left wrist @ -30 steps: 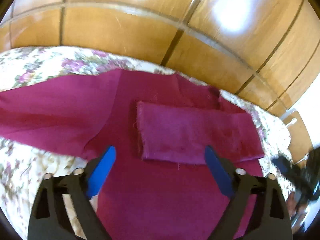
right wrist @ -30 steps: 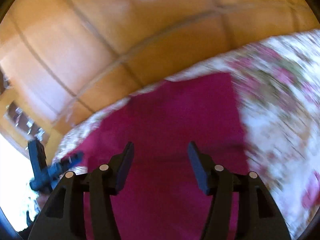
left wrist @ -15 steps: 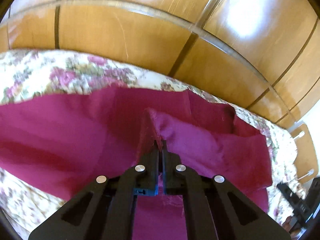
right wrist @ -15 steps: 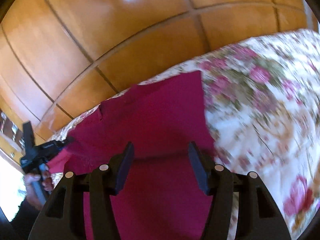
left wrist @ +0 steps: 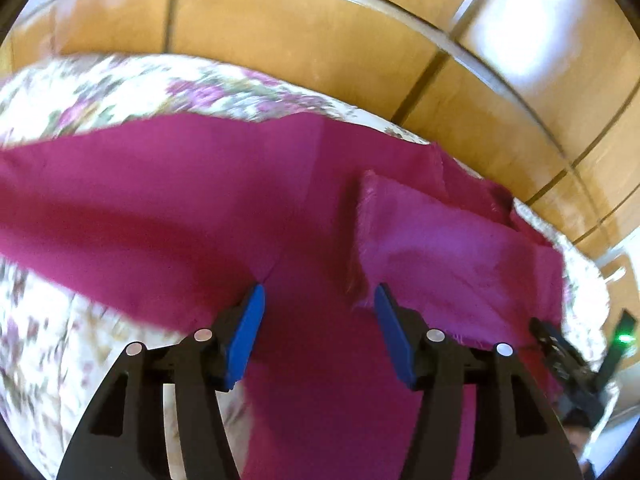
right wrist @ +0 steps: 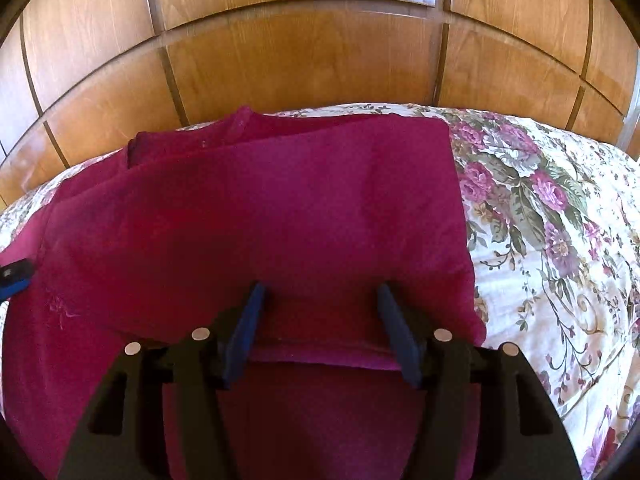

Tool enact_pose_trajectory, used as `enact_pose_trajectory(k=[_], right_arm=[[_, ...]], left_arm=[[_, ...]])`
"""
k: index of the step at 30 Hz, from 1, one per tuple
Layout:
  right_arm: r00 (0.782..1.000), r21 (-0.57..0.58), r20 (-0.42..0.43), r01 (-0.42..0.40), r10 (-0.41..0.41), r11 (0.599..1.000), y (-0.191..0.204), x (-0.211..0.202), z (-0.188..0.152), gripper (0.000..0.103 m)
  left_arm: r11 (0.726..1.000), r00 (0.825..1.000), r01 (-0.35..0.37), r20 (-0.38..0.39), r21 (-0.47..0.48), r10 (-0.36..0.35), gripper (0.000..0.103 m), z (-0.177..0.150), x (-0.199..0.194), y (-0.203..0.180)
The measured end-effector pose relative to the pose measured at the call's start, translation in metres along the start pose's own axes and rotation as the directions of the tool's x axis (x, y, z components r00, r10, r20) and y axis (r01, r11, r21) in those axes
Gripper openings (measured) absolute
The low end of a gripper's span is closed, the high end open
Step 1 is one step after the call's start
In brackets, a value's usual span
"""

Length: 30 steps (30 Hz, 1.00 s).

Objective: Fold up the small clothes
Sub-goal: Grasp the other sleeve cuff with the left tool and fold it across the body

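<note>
Since half a second back: left gripper (left wrist: 318, 300) reopened from pinched shut, jaws just opening, nothing clamped. Left wrist view: magenta garment (left wrist: 180, 216) spread on floral bedspread (left wrist: 120, 92), one sleeve (left wrist: 452, 256) folded across. Right wrist view: right gripper (right wrist: 320, 300) parted slightly wider, straddling folded garment edge (right wrist: 320, 344), pads not pressing; wooden wardrobe (right wrist: 320, 64) behind.
</note>
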State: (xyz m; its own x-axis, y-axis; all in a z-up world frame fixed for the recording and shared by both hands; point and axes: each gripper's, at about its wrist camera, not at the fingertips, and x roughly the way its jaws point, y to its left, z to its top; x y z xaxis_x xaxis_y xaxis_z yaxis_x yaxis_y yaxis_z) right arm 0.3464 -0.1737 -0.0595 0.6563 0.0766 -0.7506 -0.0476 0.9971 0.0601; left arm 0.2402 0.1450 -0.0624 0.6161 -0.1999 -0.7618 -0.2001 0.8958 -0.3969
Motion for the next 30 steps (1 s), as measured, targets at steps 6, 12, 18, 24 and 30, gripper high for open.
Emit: enact_pose_trajectory(k=[6, 12, 18, 24, 30], right_arm=[[0.999, -0.03, 0.004, 0.048, -0.048, 0.998, 0.005, 0.001, 0.002, 0.066], [0.998, -0.035, 0.01, 0.06, -0.06, 0.998, 0.007, 0.0, 0.002, 0.067], [0.996, -0.049, 0.016, 0.091, -0.09, 0.995, 0.011, -0.001, 0.0, 0.069], [0.994, -0.056, 0.019, 0.107, -0.106, 0.993, 0.012, 0.0, 0.0, 0.071], [0.994, -0.059, 0.019, 0.112, -0.111, 0.992, 0.013, 0.001, -0.001, 0.071]], left_arm=[[0.983, 0.988, 0.076, 0.143, -0.165, -0.053, 0.056, -0.02, -0.064, 0.071], [0.905, 0.973, 0.007, 0.211, -0.426, 0.092, 0.056, -0.026, -0.11, 0.182], [0.753, 0.957, 0.045, 0.244, -0.656, 0.156, 0.056, -0.018, -0.139, 0.281], [0.654, 0.942, 0.04, 0.246, -0.755, 0.227, 0.053, -0.002, -0.135, 0.33], [0.685, 0.938, -0.036, 0.212, -0.727, 0.274, 0.008, 0.018, -0.135, 0.347]])
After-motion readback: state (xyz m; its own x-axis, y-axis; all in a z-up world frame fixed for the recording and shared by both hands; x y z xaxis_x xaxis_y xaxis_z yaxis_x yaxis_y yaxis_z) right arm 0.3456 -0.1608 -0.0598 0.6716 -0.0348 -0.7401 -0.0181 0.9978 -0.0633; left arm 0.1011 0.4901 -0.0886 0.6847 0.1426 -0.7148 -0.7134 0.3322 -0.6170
